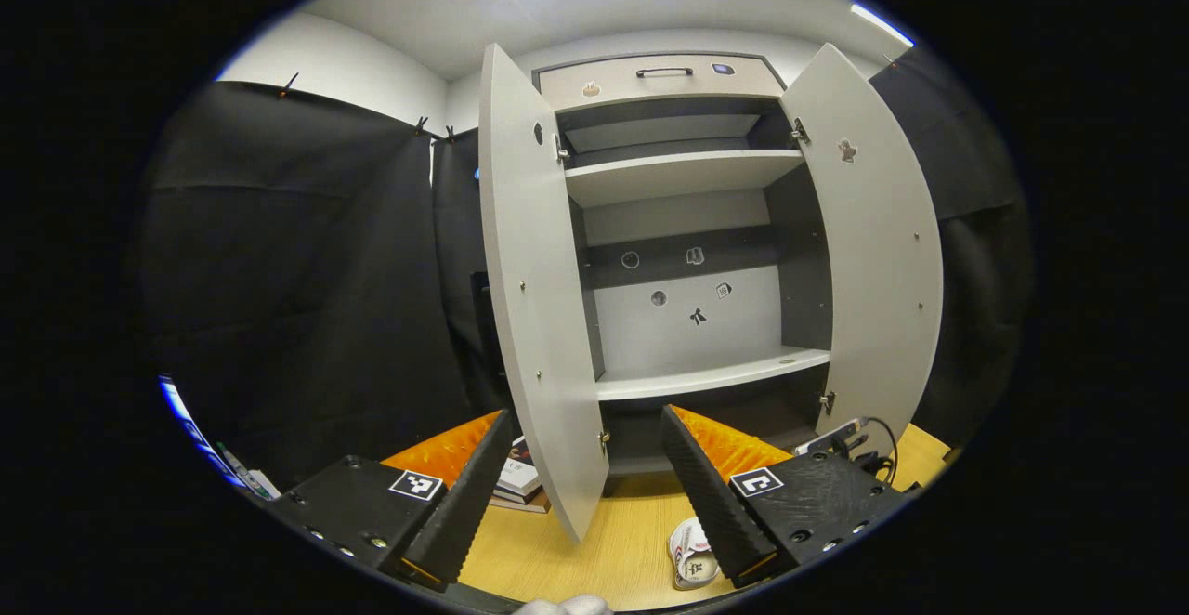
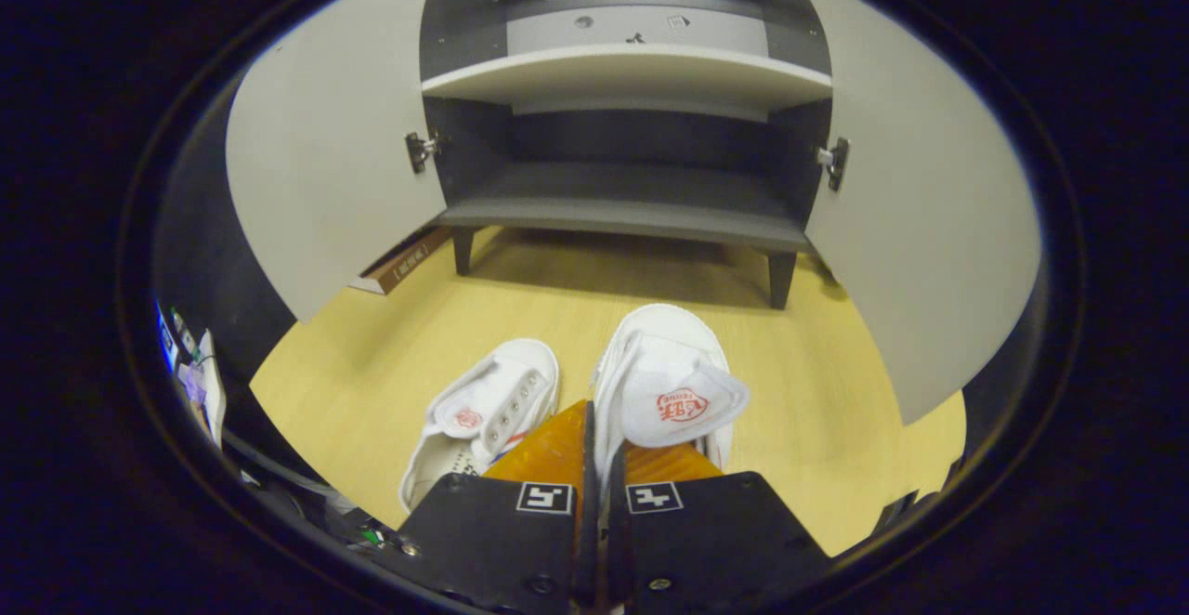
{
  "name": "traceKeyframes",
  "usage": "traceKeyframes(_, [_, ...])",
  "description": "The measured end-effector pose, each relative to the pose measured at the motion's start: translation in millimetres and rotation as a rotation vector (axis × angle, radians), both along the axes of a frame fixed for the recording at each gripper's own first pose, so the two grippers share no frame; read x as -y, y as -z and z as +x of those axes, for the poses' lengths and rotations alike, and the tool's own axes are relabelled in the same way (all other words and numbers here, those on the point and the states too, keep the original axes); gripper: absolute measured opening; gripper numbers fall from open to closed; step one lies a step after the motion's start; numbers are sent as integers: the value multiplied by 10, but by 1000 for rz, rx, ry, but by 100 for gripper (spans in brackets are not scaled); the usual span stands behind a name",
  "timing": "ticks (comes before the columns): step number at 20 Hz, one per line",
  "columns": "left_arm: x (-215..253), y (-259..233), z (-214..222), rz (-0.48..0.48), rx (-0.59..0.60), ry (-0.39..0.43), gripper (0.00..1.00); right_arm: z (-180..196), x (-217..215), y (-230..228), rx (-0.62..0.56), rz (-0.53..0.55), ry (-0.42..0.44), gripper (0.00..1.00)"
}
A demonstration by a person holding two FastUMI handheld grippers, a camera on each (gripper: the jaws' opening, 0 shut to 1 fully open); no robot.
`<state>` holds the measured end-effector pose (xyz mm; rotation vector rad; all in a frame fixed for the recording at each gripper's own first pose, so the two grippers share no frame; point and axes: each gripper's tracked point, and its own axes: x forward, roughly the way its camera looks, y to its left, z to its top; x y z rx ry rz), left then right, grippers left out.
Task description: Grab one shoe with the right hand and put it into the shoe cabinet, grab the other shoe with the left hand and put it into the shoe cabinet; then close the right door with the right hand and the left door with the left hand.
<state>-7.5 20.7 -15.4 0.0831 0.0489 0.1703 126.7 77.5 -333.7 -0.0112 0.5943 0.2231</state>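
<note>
Gripping the right shoe (image 2: 664, 383) at its side wall, right hand-held gripper (image 2: 602, 448) fingers nearly closed, shoe resting on floor (image 2: 799, 364). Left shoe (image 2: 488, 411) just beside. Left hand-held gripper (image 1: 585, 466) spread wide, raised, facing cabinet (image 1: 687, 215). Both doors (image 1: 529, 290) open.

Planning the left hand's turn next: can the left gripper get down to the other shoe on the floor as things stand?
Probably yes. The left gripper is open, and the other shoe lies on bare floor beside the shoe the right gripper has shut on, with nothing over it.
</note>
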Motion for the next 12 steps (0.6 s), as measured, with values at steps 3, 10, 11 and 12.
traceKeyframes(3, [1,8,-57,9,4,0,96,45,-45,-579,81,34,-7,8])
traceKeyframes(10, [18,114,-156,-1,-9,-7,96,453,-104,-1950,272,62,-12,8])
traceKeyframes(11, [5,133,-167,0,-11,-15,96,559,-112,-2134,303,62,-13,8])
traceKeyframes(12, [18,140,-171,3,-12,-16,96,672,-109,-2295,329,51,-14,8])
